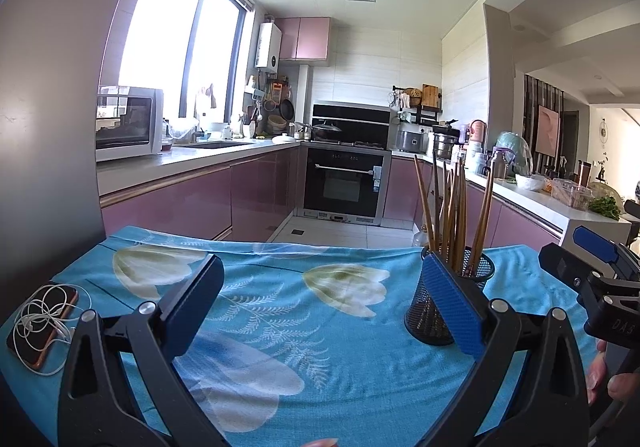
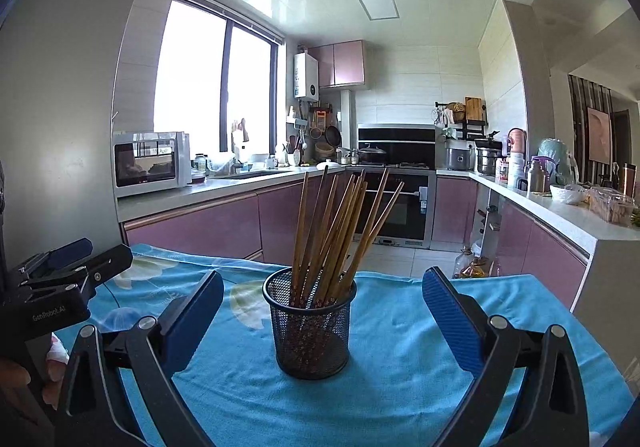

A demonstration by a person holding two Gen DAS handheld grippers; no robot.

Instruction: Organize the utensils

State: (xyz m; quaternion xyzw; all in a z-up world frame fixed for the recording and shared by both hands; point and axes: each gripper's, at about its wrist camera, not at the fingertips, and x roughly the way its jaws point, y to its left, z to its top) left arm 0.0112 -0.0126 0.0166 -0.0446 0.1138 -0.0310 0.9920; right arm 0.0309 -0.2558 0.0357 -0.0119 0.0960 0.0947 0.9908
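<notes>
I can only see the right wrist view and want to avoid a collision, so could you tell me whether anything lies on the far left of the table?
Observer: Yes, a phone with white earphones coiled on it lies near the left edge of the blue cloth.
Operator: Thank you. Is the left gripper holding anything?
Observer: No, the left gripper is open, with only the cloth showing between its fingers.
</notes>
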